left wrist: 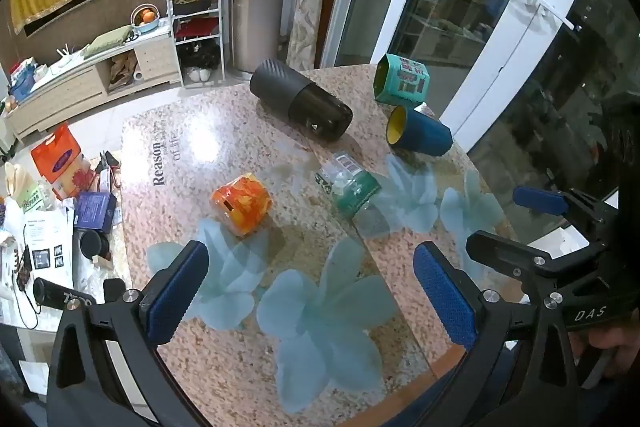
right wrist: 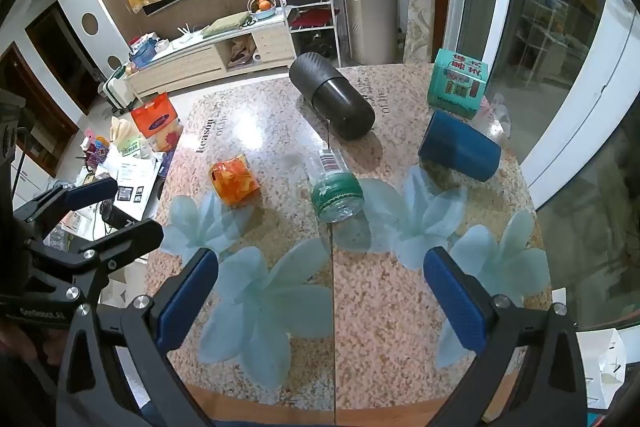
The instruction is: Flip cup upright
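A blue cup [left wrist: 420, 135] with a yellow inside lies on its side at the far right of the table; it also shows in the right wrist view [right wrist: 460, 151]. My left gripper [left wrist: 312, 299] is open and empty over the near table edge. My right gripper [right wrist: 320, 303] is open and empty, also near the front edge. Both are well short of the cup. The right gripper's fingers [left wrist: 536, 201] show at the right of the left wrist view. The left gripper's fingers [right wrist: 96, 189] show at the left of the right wrist view.
On the speckled table [left wrist: 240, 367] lie a black cylinder [left wrist: 304, 105], a teal box [left wrist: 402, 79], a clear bottle with a green label [left wrist: 352, 187] and an orange packet [left wrist: 242, 205]. A cluttered low table [left wrist: 44, 235] stands left. Glass doors [left wrist: 540, 27] stand right.
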Motion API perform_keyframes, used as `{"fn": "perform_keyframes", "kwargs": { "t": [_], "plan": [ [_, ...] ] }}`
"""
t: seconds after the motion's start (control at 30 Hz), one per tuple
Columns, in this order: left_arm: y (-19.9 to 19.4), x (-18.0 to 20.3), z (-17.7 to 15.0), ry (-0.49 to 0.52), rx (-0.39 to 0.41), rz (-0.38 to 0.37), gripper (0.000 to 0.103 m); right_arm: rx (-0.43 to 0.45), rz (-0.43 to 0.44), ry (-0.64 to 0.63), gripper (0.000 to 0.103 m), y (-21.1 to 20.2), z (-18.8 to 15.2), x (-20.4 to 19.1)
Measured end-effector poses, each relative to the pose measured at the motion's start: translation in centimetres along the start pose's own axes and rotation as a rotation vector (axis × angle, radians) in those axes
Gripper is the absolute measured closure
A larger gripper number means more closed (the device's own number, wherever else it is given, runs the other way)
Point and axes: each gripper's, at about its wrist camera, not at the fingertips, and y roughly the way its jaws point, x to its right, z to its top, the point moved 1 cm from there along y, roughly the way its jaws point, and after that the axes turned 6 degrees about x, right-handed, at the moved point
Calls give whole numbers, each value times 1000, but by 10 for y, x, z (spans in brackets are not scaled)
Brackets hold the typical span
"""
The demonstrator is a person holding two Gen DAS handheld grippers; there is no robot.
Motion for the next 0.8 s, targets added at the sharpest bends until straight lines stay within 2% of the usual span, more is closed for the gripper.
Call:
{"fn": "perform_keyframes", "kwargs": {
  "t": [0.03, 0.27, 0.3, 0.8],
  "plan": [
    [-1, 2, -1, 24, 14, 24, 0, -6, 0, -1, 0, 0, 0, 0],
    [4, 9, 1, 19, -5, 34, 0, -11, -4, -3, 0, 6, 1, -1],
    [-4, 4, 0, 17, 13, 8, 0, -13, -5, -4, 0, 7, 2, -1],
    [-2, 0, -5, 18, 22, 14, 0, -10, -2, -8, 0, 1, -4, 0]
  ]
}}
